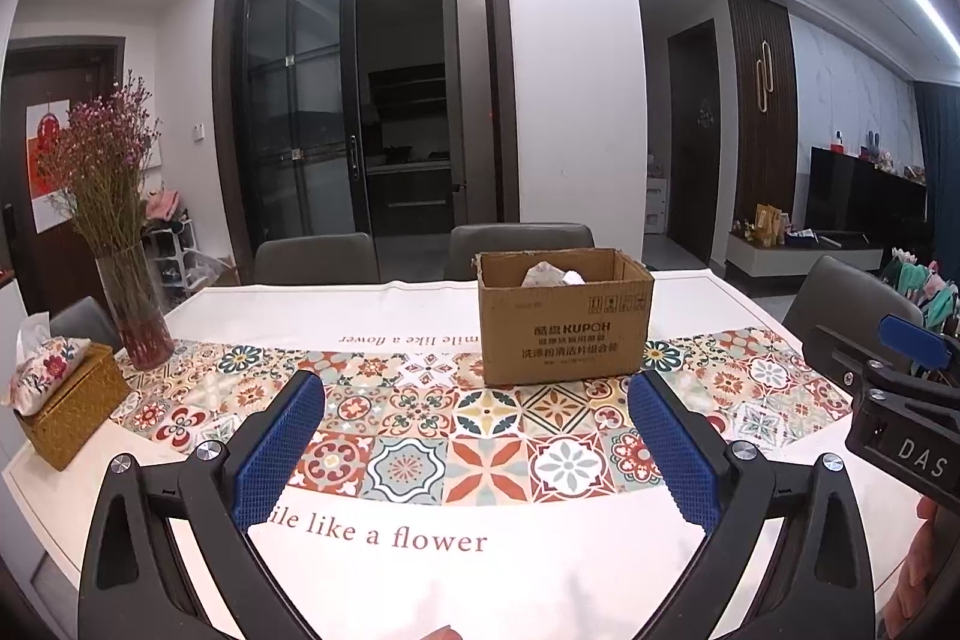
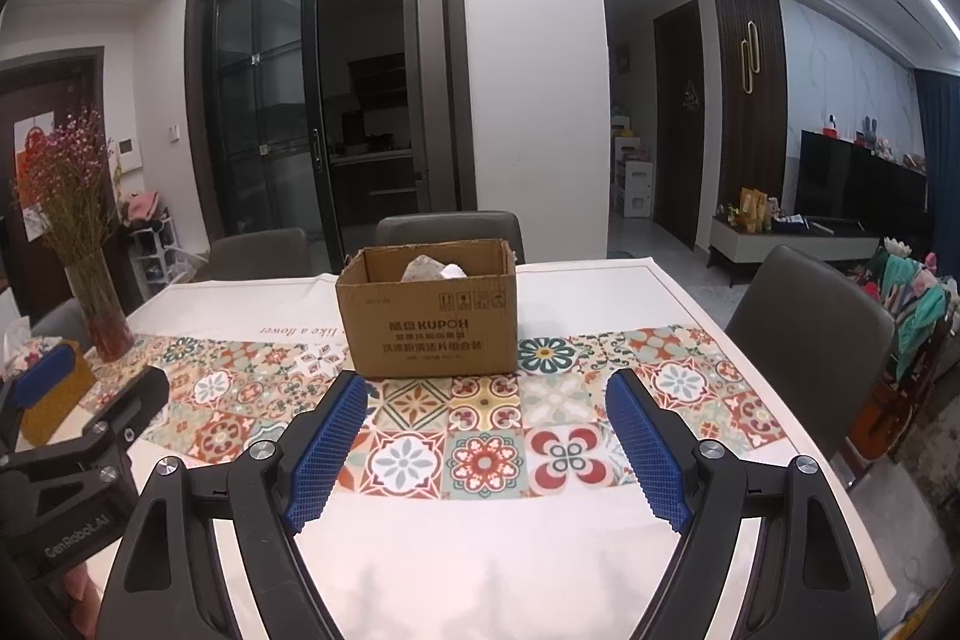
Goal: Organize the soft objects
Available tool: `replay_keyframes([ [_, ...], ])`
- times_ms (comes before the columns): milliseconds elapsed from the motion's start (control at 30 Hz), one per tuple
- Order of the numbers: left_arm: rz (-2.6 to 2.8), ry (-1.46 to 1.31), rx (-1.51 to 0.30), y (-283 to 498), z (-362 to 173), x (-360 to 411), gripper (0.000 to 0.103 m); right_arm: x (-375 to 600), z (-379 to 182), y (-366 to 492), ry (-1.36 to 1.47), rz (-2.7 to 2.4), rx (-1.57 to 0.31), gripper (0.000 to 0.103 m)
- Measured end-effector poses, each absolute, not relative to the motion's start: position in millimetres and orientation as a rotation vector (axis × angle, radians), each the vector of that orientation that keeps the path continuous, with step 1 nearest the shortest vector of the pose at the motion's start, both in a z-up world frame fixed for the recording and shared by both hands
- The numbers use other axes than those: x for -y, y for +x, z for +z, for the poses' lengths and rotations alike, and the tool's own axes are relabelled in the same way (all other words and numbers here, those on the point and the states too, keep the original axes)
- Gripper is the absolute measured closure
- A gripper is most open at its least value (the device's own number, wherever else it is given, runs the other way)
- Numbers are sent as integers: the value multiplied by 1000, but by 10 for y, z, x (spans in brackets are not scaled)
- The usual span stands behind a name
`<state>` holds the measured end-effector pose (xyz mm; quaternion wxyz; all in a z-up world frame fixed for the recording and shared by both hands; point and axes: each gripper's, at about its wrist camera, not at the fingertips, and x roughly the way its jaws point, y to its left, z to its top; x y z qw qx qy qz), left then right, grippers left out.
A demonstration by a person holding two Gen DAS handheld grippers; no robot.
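Soft pale crumpled objects (image 1: 555, 274) lie inside the open brown cardboard box (image 1: 564, 334) on the tiled tablecloth (image 1: 480, 436). Left gripper (image 1: 474, 451) and right gripper (image 2: 486, 445), both spread and empty, could shove the light box.

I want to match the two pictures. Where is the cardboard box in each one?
Left wrist view: the cardboard box stands right of centre, beyond the open gripper's right finger.
Right wrist view: the cardboard box stands left of centre, beyond the gripper's left finger.
Shared landmark: the vase of dried flowers at the left on the table.
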<state>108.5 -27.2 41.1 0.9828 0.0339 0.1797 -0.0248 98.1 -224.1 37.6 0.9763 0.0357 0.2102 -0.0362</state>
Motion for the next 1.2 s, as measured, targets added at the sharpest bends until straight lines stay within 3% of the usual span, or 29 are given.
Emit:
replay_keyframes([
  [1200, -11, 74, -345, 963, 405, 239, 0, 2226, 330, 899, 76, -67, -435, 20],
])
